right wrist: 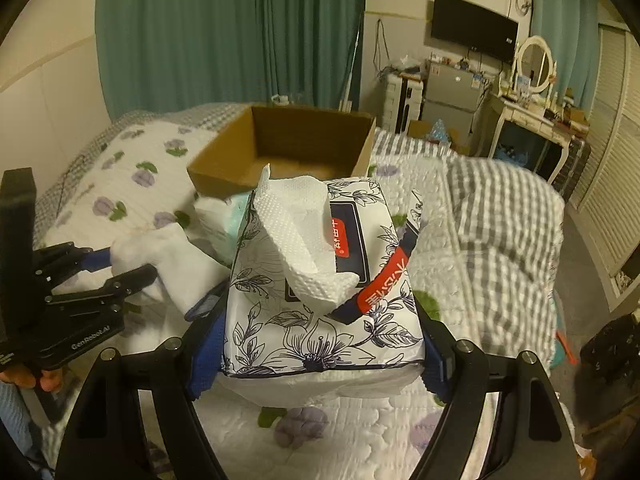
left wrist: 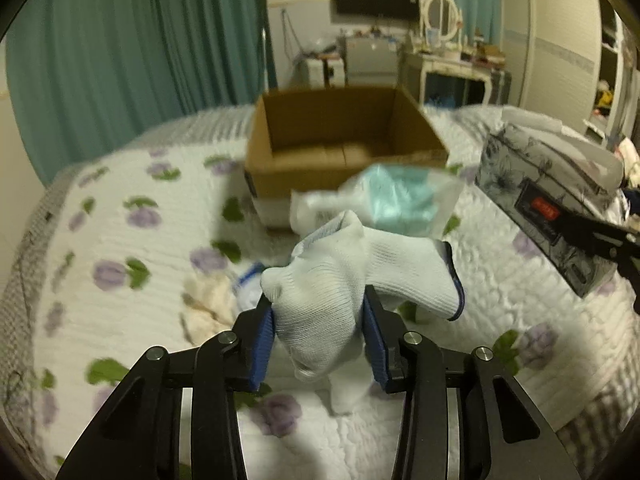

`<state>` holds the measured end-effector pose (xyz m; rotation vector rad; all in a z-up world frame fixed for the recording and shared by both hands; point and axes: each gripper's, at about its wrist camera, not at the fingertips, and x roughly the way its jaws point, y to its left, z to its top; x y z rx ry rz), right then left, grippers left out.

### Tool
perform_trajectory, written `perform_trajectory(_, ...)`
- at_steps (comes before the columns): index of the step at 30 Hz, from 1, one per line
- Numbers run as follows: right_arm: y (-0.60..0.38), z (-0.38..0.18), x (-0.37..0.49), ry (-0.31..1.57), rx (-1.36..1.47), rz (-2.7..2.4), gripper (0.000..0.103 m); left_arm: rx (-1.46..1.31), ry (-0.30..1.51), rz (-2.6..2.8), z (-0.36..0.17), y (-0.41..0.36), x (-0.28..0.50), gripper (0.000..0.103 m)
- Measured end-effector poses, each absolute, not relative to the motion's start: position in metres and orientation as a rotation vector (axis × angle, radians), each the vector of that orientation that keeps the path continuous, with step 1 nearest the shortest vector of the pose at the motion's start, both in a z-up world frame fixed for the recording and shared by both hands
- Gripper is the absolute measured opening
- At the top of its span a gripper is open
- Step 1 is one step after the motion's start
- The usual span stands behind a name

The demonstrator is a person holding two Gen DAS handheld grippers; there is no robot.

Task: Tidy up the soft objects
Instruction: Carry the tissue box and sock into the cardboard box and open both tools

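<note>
My left gripper point(left wrist: 318, 308) is shut on a white sock with a blue cuff point(left wrist: 352, 280) and holds it above the bed. It also shows at the left of the right wrist view point(right wrist: 120, 268), with the sock point(right wrist: 176, 264). My right gripper point(right wrist: 320, 320) is shut on a floral tissue pack point(right wrist: 320, 292) with a white tissue point(right wrist: 296, 232) sticking out of its top. The pack also shows in the left wrist view point(left wrist: 548, 184). An open cardboard box point(left wrist: 340, 148) stands on the bed ahead, also in the right wrist view point(right wrist: 288, 148).
A clear bag with something teal inside point(left wrist: 400, 196) lies in front of the box. A cream cloth point(left wrist: 208, 300) lies on the floral quilt point(left wrist: 120, 240). A grey checked blanket point(right wrist: 500, 216) covers the bed's right side. A dresser point(right wrist: 532, 120) stands beyond.
</note>
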<state>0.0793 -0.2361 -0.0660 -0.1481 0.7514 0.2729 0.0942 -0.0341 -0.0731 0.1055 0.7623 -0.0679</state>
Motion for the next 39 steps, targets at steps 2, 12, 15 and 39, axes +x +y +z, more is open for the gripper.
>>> perform_trajectory(2, -0.233, -0.051, 0.073, 0.726, -0.151, 0.274, 0.079, 0.112, 0.732, -0.047, -0.058, -0.034, 0.094, 0.040)
perform_trajectory(12, -0.219, 0.020, 0.089, 0.594, -0.147, 0.290, 0.080, 0.094, 0.609, -0.079, 0.009, -0.027, 0.131, 0.040)
perform_trajectory(15, -0.213, 0.032, 0.111, 0.573, -0.132, 0.302, 0.080, 0.087, 0.595, -0.076, 0.017, -0.024, 0.156, 0.040)
perform_trajectory(39, -0.190, -0.061, 0.326, 0.680, -0.051, 0.253, 0.087, 0.165, 0.697, -0.089, -0.055, -0.053, 0.314, 0.050)
